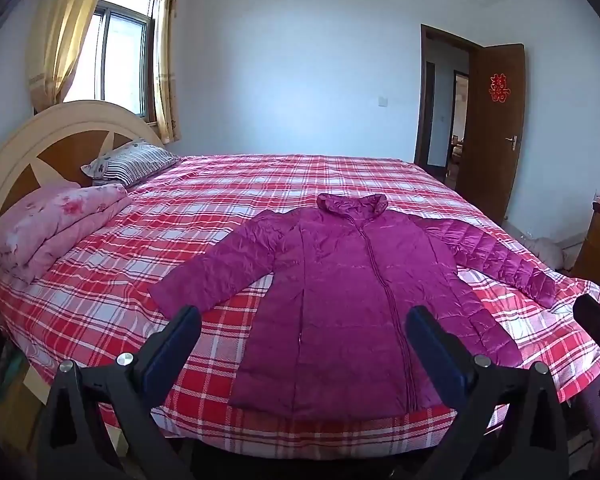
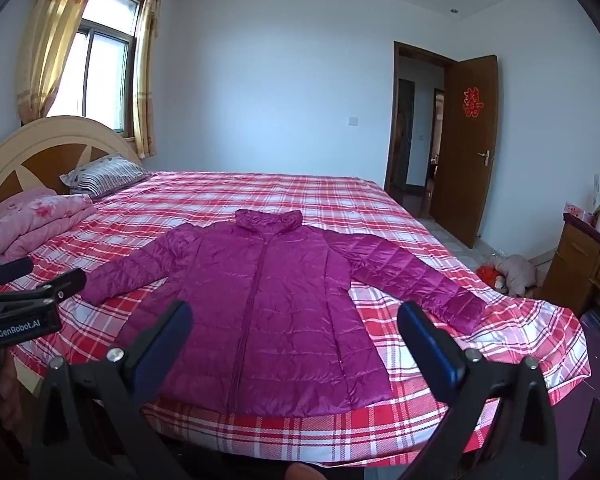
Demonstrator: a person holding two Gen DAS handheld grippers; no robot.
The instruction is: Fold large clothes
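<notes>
Magenta quilted jacket (image 1: 348, 304), one of it, lies flat and face up on the bed (image 1: 260, 184), zipped, collar to the far side, hem at the near edge. Both sleeves are spread out, one to the left, one to the right, so by my reading no fold has been made yet: the whole job is ahead, sleeves in first, then the body doubled over.

Left claw (image 1: 302, 342) hangs above the near edge of the bed, jaws spread wide, nothing between them, the jacket's lower left part showing in the gap. Right claw (image 2: 296, 338) hangs alongside, also spread wide and pinching nothing, clear of the fabric. Each peeks into the other's view at the frame edge.

The count: one jacket, two claws, one bed under a red and white checked sheet (image 2: 420, 320). At the left, by the headboard (image 1: 40, 148), one striped pillow (image 1: 132, 162) and one folded pink floral quilt (image 1: 56, 224), well apart from the jacket. Far right, one brown door (image 2: 466, 148) stands open.
</notes>
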